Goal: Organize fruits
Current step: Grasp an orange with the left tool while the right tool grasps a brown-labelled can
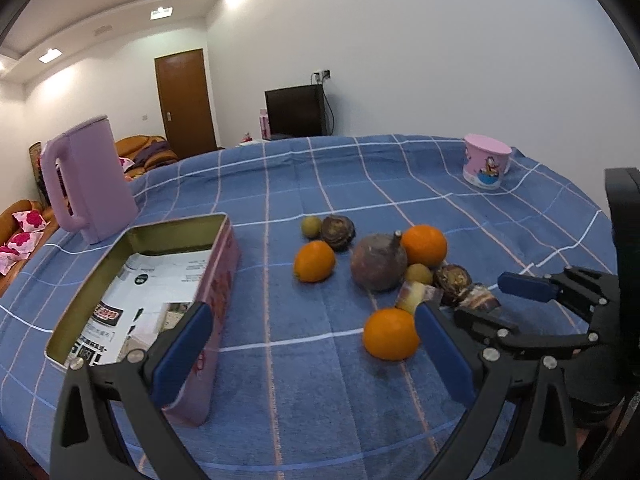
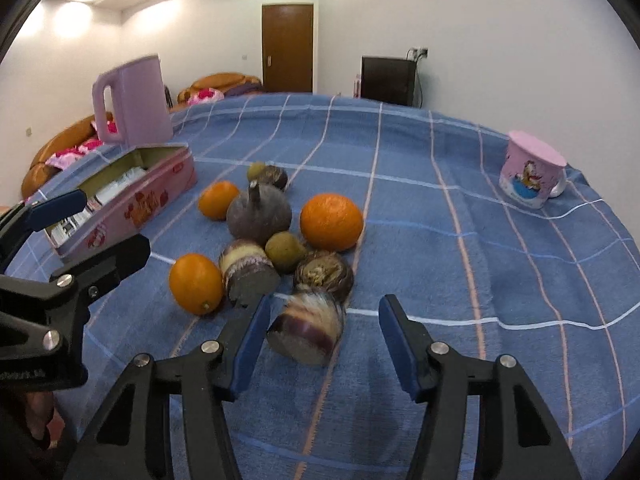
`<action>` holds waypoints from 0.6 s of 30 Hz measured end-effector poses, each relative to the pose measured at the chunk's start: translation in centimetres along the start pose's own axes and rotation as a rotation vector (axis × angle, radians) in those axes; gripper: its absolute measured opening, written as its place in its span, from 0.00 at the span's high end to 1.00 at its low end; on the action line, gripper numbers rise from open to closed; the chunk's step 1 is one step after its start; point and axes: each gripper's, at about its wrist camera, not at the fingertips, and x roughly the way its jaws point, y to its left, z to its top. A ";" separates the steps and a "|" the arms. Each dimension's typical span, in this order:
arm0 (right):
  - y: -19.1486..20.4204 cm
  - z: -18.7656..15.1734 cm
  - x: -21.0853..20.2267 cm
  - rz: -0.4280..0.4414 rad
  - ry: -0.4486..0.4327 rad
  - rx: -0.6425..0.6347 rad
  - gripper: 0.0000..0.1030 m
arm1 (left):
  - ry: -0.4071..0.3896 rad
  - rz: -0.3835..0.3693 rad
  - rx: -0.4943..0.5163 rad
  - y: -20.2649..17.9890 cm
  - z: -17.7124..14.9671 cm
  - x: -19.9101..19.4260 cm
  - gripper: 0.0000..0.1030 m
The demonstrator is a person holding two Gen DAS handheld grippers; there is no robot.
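A pile of fruit lies mid-table: three oranges, the nearest point(image 1: 391, 333) point(image 2: 196, 283), a large dark round fruit with a stem point(image 1: 378, 262) point(image 2: 259, 213), small green fruits point(image 2: 285, 251), dark chestnut-like ones point(image 2: 323, 274) and cut purple-and-cream pieces point(image 2: 307, 328). An open pink tin point(image 1: 140, 292) point(image 2: 132, 200) stands to the left. My left gripper point(image 1: 312, 344) is open and empty, between the tin and the nearest orange. My right gripper point(image 2: 324, 324) is open, its fingers astride the nearest cut piece, apart from it.
A lilac jug point(image 1: 88, 184) point(image 2: 134, 98) stands behind the tin. A pink cartoon cup point(image 1: 485, 160) point(image 2: 530, 174) stands upside down at the far right. The blue checked cloth point(image 1: 320, 400) covers the table. Sofas lie beyond the left edge.
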 end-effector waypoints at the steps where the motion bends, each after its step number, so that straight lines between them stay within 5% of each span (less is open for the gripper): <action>1: 0.1 0.0 0.1 0.004 0.005 -0.005 0.43 | 0.000 0.000 0.001 -0.1 0.0 0.0 0.01; 6: 0.1 0.0 0.4 0.037 0.024 -0.011 0.61 | 0.011 -0.016 0.017 -0.5 -0.2 0.3 0.04; 18: -1.7 -0.2 -1.3 0.030 -0.089 0.101 0.61 | 0.090 -0.099 0.047 -1.9 -0.3 1.8 0.23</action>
